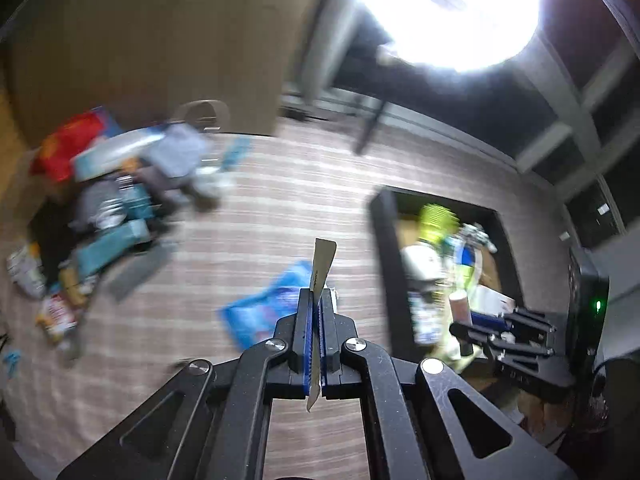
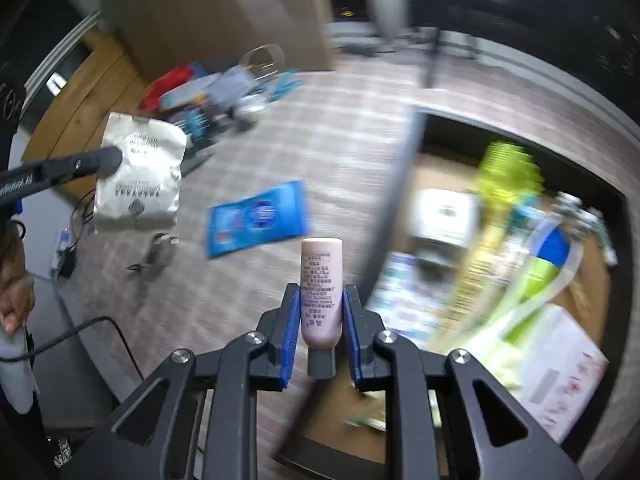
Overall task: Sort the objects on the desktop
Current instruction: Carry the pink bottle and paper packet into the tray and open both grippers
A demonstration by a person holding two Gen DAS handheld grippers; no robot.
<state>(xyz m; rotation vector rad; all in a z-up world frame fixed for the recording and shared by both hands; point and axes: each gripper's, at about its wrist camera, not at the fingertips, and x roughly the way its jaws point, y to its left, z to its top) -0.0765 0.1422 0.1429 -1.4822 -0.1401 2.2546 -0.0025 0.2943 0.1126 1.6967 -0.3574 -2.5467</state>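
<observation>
My left gripper (image 1: 318, 296) is shut on a thin silver foil pouch (image 1: 322, 268), seen edge-on in the left wrist view. In the right wrist view the same pouch (image 2: 140, 176) hangs flat above the table's left side. My right gripper (image 2: 322, 288) is shut on a pale pink tube (image 2: 322, 300) with a grey cap toward the camera. In the left wrist view that tube (image 1: 459, 306) and the right gripper (image 1: 464, 330) hover over a dark-rimmed box (image 1: 382, 240). The box (image 2: 404, 184) holds several items, among them a yellow-green ribbed object (image 2: 504, 172).
A blue flat packet (image 2: 256, 216) lies on the striped tabletop, left of the box. A heap of mixed packets and boxes (image 1: 112, 200) sits at the table's far left. A small plug with a cable (image 2: 160, 252) lies near the left edge, and a person's hand (image 2: 16, 300) shows there.
</observation>
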